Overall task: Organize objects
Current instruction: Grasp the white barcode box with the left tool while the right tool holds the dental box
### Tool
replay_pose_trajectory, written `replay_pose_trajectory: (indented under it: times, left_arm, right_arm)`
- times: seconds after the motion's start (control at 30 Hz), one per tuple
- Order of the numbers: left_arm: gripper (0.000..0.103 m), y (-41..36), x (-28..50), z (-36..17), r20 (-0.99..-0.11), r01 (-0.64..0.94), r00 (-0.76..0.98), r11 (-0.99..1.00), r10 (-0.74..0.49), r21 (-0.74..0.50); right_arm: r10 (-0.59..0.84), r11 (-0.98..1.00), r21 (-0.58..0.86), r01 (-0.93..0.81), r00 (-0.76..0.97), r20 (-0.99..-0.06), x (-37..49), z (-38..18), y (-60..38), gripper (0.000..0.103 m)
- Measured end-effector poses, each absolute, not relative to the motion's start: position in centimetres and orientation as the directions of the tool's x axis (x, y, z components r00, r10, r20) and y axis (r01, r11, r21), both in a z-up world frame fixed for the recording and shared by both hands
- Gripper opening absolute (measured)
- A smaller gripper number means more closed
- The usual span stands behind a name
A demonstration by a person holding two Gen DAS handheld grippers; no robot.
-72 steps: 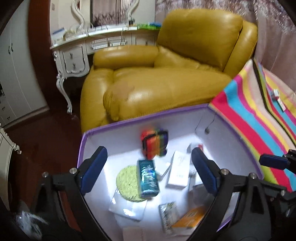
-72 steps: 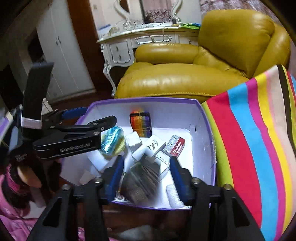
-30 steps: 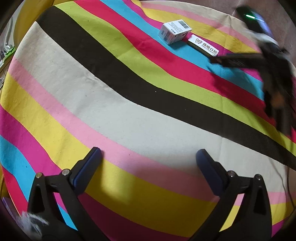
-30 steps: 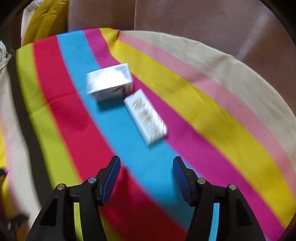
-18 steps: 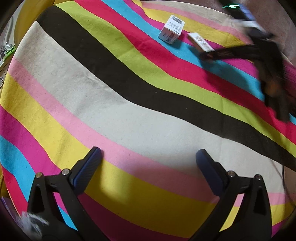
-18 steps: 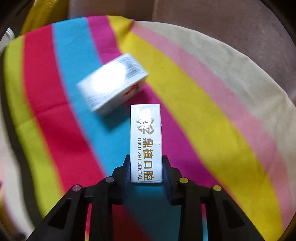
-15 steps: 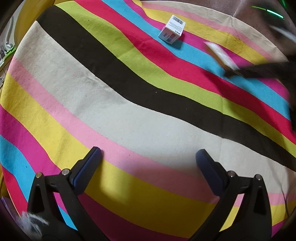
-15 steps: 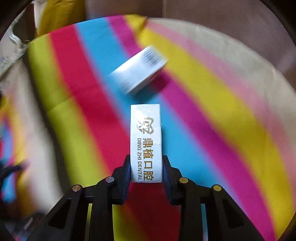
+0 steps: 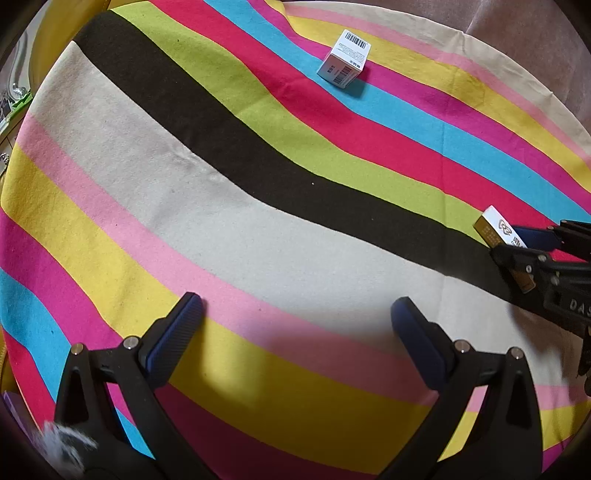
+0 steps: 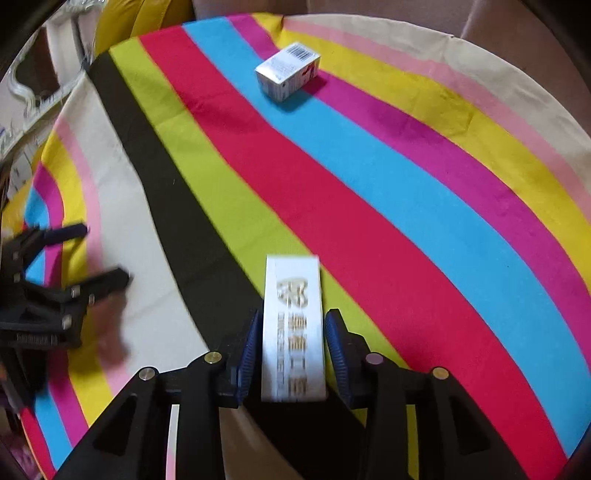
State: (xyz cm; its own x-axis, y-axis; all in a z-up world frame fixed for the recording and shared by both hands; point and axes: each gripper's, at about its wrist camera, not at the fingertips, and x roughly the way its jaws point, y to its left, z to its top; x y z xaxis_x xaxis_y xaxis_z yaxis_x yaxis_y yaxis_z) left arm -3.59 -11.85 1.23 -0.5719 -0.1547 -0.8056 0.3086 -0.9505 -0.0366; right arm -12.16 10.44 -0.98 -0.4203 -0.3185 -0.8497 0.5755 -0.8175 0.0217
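Observation:
My right gripper (image 10: 291, 332) is shut on a long white toothpaste box with gold lettering (image 10: 293, 325) and holds it above the striped cloth (image 10: 369, 192). The box also shows at the right edge of the left wrist view (image 9: 498, 230), between the right gripper's blue pads. A small white box with a barcode (image 10: 288, 75) lies on the blue stripe at the far side; it also shows in the left wrist view (image 9: 345, 59). My left gripper (image 9: 295, 317) is open and empty over the cream and pink stripes.
The striped cloth (image 9: 258, 221) covers a round surface that drops off at its far edge. A yellow armchair (image 10: 140, 18) and white furniture (image 10: 26, 96) stand beyond the far left. My left gripper shows at the left of the right wrist view (image 10: 74, 258).
My right gripper closed on the toothpaste box, lifted it and carried it back toward the near side, away from the small barcode box. My left gripper has stayed still and open.

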Motion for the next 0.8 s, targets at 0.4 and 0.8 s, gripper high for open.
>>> replay_pose_trajectory:
  times: [0.4, 0.8]
  left_arm:
    - [0.103, -11.8, -3.9, 1.3, -0.811, 0.324, -0.557, -0.946, -0.179, -0.014]
    - [0.103, -8.4, -20.9, 4.8, -0.654, 0.177, -0.668, -0.93, -0.354, 0.323]
  right_arm:
    - [-0.229, -0.927, -0.008, 0.375, -0.583, -0.779, -11.2, -0.2, 12.6, 0.032]
    - [-0.226, -0.938, 0.013, 0.346, -0.584, -0.78, -10.5, 0.5, 13.4, 0.032]
